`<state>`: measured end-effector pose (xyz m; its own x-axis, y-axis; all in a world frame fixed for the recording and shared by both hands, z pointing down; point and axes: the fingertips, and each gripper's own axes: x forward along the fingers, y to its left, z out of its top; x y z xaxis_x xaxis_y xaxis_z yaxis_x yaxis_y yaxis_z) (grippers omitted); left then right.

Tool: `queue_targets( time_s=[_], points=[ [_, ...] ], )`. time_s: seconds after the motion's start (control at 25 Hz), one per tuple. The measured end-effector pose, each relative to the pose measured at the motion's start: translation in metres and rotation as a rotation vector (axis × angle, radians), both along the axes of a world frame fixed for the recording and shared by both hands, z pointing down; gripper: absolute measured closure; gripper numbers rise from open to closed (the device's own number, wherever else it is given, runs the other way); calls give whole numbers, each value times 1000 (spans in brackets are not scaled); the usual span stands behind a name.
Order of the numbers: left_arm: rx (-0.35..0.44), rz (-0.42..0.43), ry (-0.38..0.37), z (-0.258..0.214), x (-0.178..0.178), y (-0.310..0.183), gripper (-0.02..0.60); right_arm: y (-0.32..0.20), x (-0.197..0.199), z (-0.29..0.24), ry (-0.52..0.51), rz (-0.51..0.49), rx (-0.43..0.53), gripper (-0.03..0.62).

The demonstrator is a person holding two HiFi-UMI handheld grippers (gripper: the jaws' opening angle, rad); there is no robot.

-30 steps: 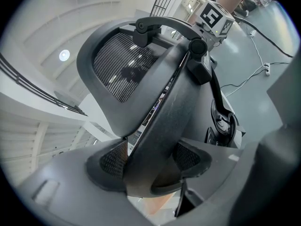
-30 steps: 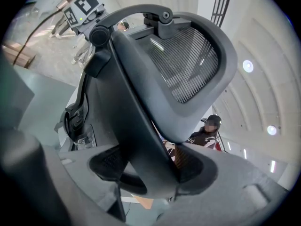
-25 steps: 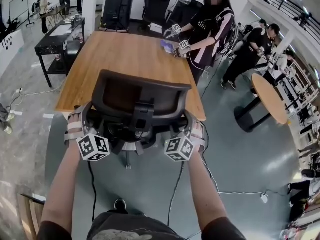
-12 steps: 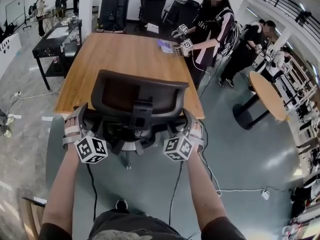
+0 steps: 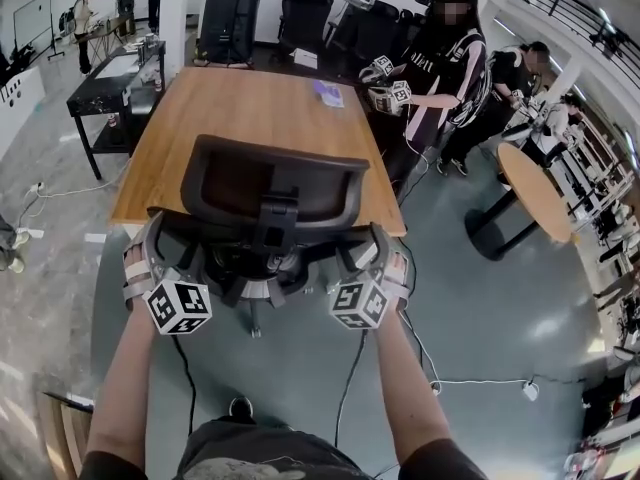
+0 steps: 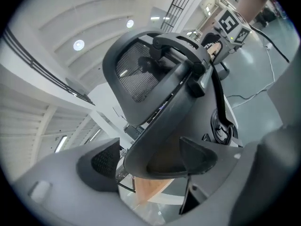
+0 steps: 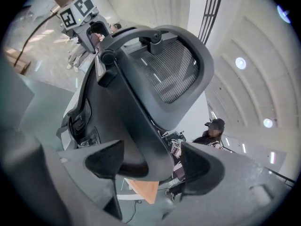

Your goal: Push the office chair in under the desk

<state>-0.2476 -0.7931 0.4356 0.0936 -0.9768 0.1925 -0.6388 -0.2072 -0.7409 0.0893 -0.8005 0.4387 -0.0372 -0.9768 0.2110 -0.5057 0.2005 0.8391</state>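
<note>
The black office chair (image 5: 275,183) stands at the near edge of the wooden desk (image 5: 250,108), its seat tucked under the top and its mesh backrest facing me. My left gripper (image 5: 165,248) is at the chair's left side and my right gripper (image 5: 372,253) at its right side, low behind the backrest. In the left gripper view the chair's (image 6: 141,65) curved grey frame passes between the open jaws of the left gripper (image 6: 150,161), with a gap beside one pad. In the right gripper view the chair's (image 7: 174,69) frame likewise runs between the spread jaws of the right gripper (image 7: 153,164).
A person (image 5: 445,78) with two grippers stands at the desk's far right corner, near a small purple thing (image 5: 328,93) on the top. A round table (image 5: 535,193) is on the right, a black cart (image 5: 115,83) on the left. Cables (image 5: 470,383) lie on the floor.
Both grippers' jaws have spread apart around the chair's frame. The person at the far corner has lifted their grippers off the desk and shifted right. The chair has barely moved.
</note>
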Motion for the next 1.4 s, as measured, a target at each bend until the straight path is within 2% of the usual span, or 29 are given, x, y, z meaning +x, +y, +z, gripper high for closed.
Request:
queue_targets(
  time_s=[0.16,0.28,0.52,0.64,0.76,0.92,1.04,1.16,1.24,1.32,1.4],
  points=[
    [28,-26,83,-18,5,15,181,14,-4,-14,-51,-27,23,237],
    [21,-48,142,-26,11,28,209,26,-7,-29,-93,-54,67,241],
    [52,-89,213,-39,21,61,315,59,-16,-56,-203,-115,126,260],
    [72,-97,231,-45,30,81,338,75,-15,-62,-277,-134,123,303],
    [73,-106,271,-51,40,102,387,91,-12,-66,-357,-143,101,333],
    [88,-151,316,-57,45,128,470,115,-10,-75,-424,-178,137,440],
    [95,-185,323,-55,53,151,523,132,-7,-79,-512,-203,127,457],
    [86,-199,347,-54,62,172,540,145,-7,-78,-533,-224,119,485],
    [76,-199,395,-55,67,185,551,154,-7,-76,-528,-227,118,524],
    [71,-200,456,-59,71,197,561,164,-4,-76,-533,-226,120,593],
    [77,-203,502,-66,75,206,563,172,0,-74,-555,-233,107,602]
  ],
)
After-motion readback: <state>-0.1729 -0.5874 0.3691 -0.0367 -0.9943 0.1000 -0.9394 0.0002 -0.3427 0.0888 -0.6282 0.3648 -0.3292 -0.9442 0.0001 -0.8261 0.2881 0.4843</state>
